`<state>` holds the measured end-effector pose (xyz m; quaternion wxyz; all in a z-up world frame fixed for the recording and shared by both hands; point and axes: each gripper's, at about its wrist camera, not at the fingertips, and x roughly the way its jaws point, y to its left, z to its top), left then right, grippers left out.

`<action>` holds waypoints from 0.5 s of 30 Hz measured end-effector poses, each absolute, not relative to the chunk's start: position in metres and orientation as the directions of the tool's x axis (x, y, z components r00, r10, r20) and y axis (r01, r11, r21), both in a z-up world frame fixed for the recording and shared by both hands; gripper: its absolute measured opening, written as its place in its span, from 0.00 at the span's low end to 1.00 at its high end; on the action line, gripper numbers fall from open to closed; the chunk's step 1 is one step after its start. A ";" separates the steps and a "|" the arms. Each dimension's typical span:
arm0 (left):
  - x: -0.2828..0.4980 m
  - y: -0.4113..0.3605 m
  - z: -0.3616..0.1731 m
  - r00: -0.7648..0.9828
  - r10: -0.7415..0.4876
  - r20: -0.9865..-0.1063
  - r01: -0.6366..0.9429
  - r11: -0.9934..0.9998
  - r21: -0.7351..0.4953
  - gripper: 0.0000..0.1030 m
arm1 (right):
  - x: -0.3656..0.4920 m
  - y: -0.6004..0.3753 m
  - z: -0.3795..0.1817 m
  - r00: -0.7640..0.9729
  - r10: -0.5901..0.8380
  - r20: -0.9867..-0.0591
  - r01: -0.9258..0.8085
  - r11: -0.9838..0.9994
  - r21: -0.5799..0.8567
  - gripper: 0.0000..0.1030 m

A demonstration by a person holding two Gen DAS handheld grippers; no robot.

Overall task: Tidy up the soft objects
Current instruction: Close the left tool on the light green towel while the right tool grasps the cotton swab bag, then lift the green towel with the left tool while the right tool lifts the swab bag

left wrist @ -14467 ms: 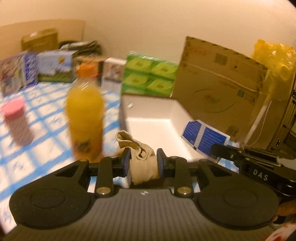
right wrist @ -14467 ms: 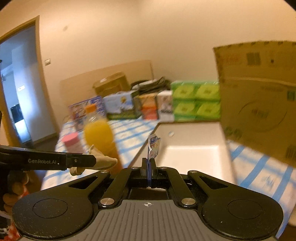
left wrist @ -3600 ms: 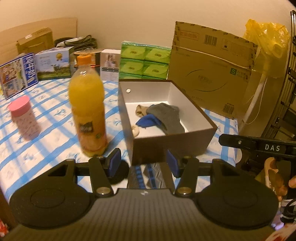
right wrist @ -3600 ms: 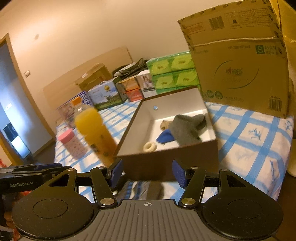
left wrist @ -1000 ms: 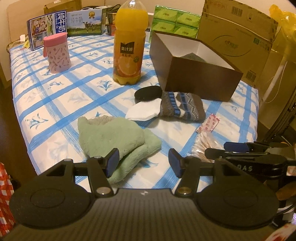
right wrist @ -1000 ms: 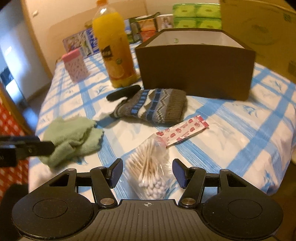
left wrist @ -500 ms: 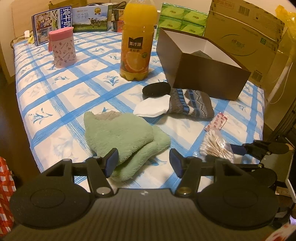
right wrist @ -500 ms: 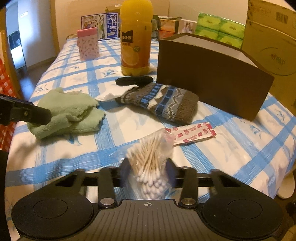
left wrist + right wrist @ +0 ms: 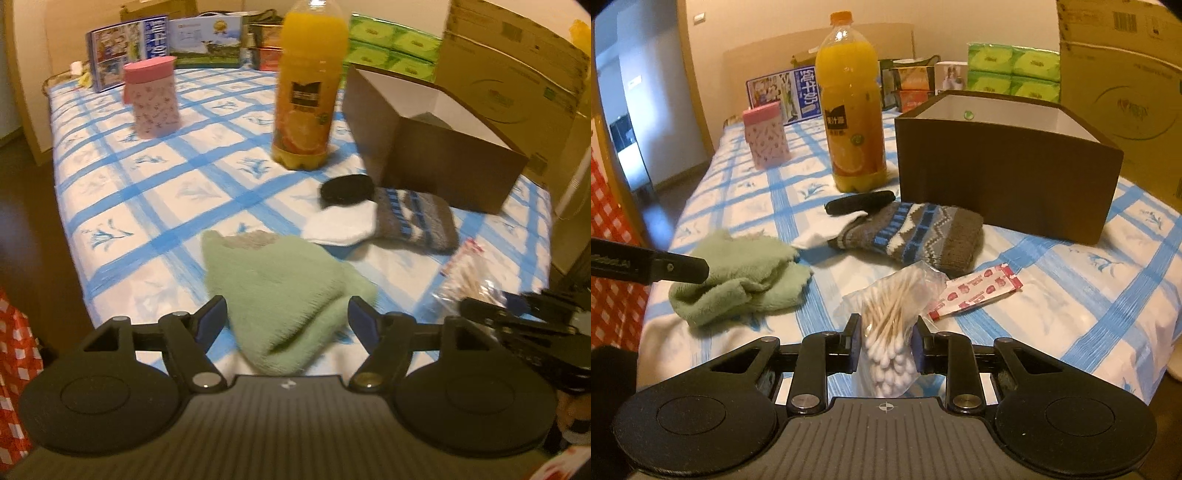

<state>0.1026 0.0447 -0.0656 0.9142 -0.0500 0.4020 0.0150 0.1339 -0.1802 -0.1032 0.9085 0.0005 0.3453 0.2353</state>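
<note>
A folded green cloth [image 9: 284, 291] lies on the blue-checked tablecloth [image 9: 155, 184]. My left gripper [image 9: 286, 321] is open, its jaws either side of the cloth's near end. My right gripper [image 9: 886, 341] is shut on a clear bag of cotton swabs [image 9: 890, 332]. The green cloth [image 9: 738, 273] also shows in the right wrist view, with the left gripper's finger over it. A patterned knit sock [image 9: 916, 232], a white sock [image 9: 340, 225] and a black sock [image 9: 345, 188] lie in front of the brown box [image 9: 1004, 173].
An orange juice bottle [image 9: 308, 85] and a pink tin [image 9: 153, 99] stand on the table. A red-patterned packet [image 9: 975, 291] lies by the swab bag. Green tissue packs [image 9: 1012, 70] and a cardboard box [image 9: 513, 77] stand behind.
My right gripper has closed on the cotton swab bag. My left gripper has moved forward so the green cloth lies between its open jaws.
</note>
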 end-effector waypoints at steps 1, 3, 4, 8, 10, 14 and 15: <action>0.104 0.048 -0.067 0.676 -0.004 -0.737 -0.079 0.994 -0.078 0.68 | 0.135 -0.181 -0.103 0.651 0.428 -0.627 -0.423 0.890 0.169 0.27; 0.109 0.057 -0.070 0.676 0.004 -0.737 -0.103 0.991 -0.089 0.68 | 0.136 -0.183 -0.104 0.650 0.428 -0.628 -0.414 0.893 0.179 0.27; 0.111 0.061 -0.072 0.674 0.006 -0.739 -0.115 0.989 -0.097 0.68 | 0.136 -0.184 -0.104 0.651 0.428 -0.627 -0.410 0.893 0.184 0.27; 0.126 0.078 -0.084 0.660 0.007 -0.751 -0.152 0.980 -0.125 0.67 | 0.137 -0.187 -0.105 0.647 0.430 -0.629 -0.399 0.895 0.201 0.27; 0.133 0.084 -0.091 0.653 0.000 -0.757 -0.164 0.976 -0.142 0.62 | 0.137 -0.189 -0.105 0.646 0.430 -0.631 -0.395 0.895 0.206 0.27; 0.142 0.089 -0.104 0.643 -0.069 -0.763 -0.160 0.962 -0.221 0.18 | 0.139 -0.190 -0.107 0.643 0.425 -0.638 -0.382 0.899 0.214 0.27; 0.142 0.088 -0.104 0.646 -0.086 -0.758 -0.150 0.960 -0.237 0.14 | 0.139 -0.190 -0.107 0.642 0.424 -0.639 -0.379 0.900 0.216 0.27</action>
